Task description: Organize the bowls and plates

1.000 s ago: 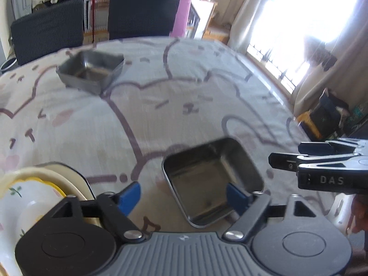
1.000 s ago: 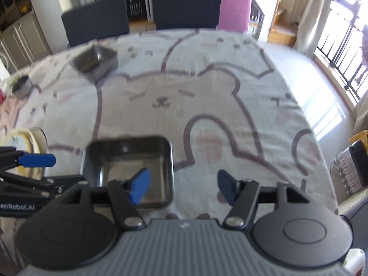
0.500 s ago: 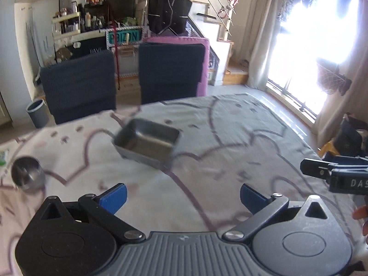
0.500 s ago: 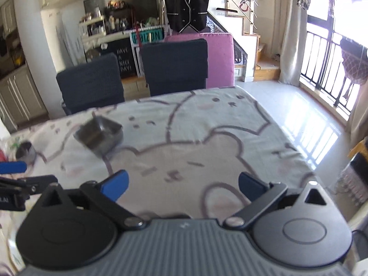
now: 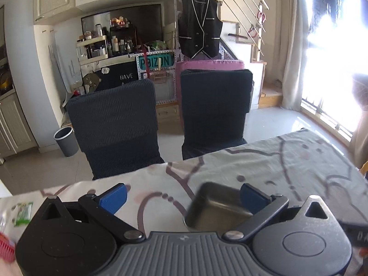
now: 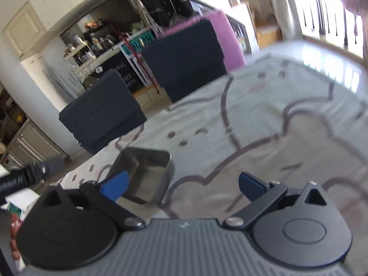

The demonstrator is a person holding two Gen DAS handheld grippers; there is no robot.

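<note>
A square steel bowl [image 5: 216, 209] sits on the bear-print tablecloth [image 5: 287, 168] near the table's far edge. It also shows in the right wrist view [image 6: 147, 174]. My left gripper [image 5: 184, 195] is open and empty, with the bowl between its fingers, close to the right blue fingertip [image 5: 253, 197]. My right gripper [image 6: 181, 184] is open and empty, and its left blue fingertip [image 6: 115, 184] overlaps the bowl's near left corner. The left gripper's black arm [image 6: 25, 174] shows at the left of the right wrist view.
Two dark chairs [image 5: 115, 124] [image 5: 214, 108] stand behind the table's far edge, with a pink one [image 5: 209, 65] behind. A green packet [image 5: 23, 211] and a red item [image 5: 5, 246] lie at the table's left. A grey bin [image 5: 66, 140] stands on the floor.
Both grippers have risen from above the near steel bowl and moved forward across the table to the far steel bowl. Both have stayed open and empty.
</note>
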